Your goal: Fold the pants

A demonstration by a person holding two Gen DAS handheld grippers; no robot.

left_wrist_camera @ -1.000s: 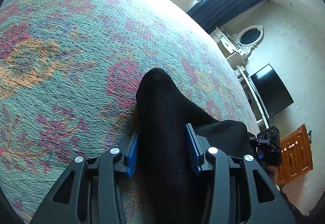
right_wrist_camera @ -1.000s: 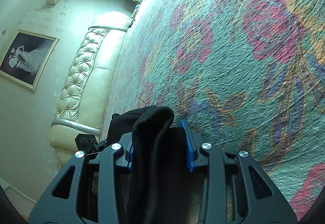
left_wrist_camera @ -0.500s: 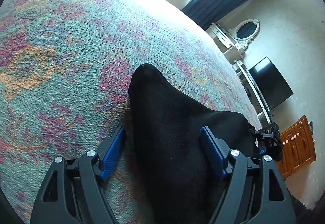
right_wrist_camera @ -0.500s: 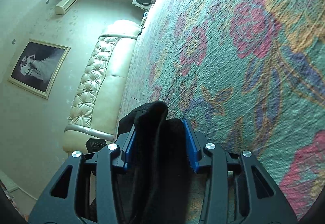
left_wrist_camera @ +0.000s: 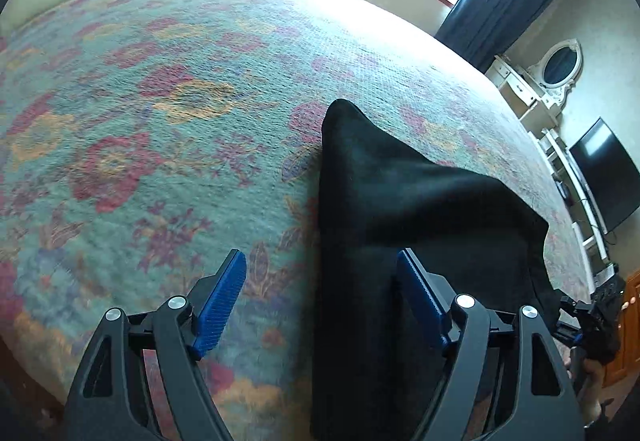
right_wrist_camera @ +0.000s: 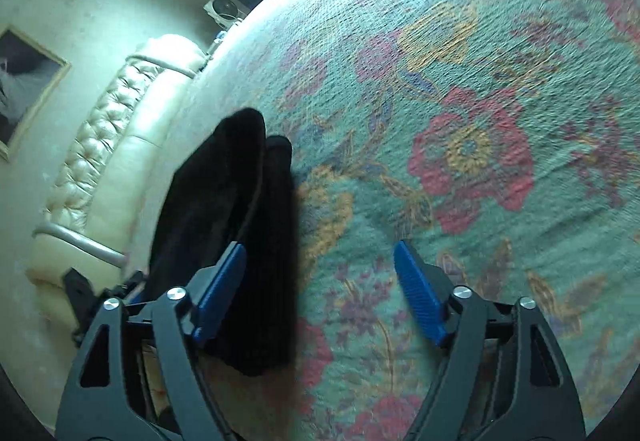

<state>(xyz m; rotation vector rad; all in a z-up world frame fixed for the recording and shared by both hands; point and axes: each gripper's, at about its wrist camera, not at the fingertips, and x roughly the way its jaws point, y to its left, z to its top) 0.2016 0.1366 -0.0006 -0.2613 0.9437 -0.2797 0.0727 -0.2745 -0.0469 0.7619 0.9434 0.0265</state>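
Open floral bedspread (left_wrist_camera: 168,113) stretching ahead and left of the left gripper (left_wrist_camera: 320,301), folded black pants (left_wrist_camera: 400,221) blocking its right side, padded headboard (right_wrist_camera: 100,145) bounding the bed beyond the pants.

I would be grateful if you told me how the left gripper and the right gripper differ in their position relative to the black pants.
The left gripper has the black pants draped over its right finger; the right gripper has them against its left finger. The left view shows a broad folded panel, the right view a narrow edge. Both grippers are open over the floral bedspread.
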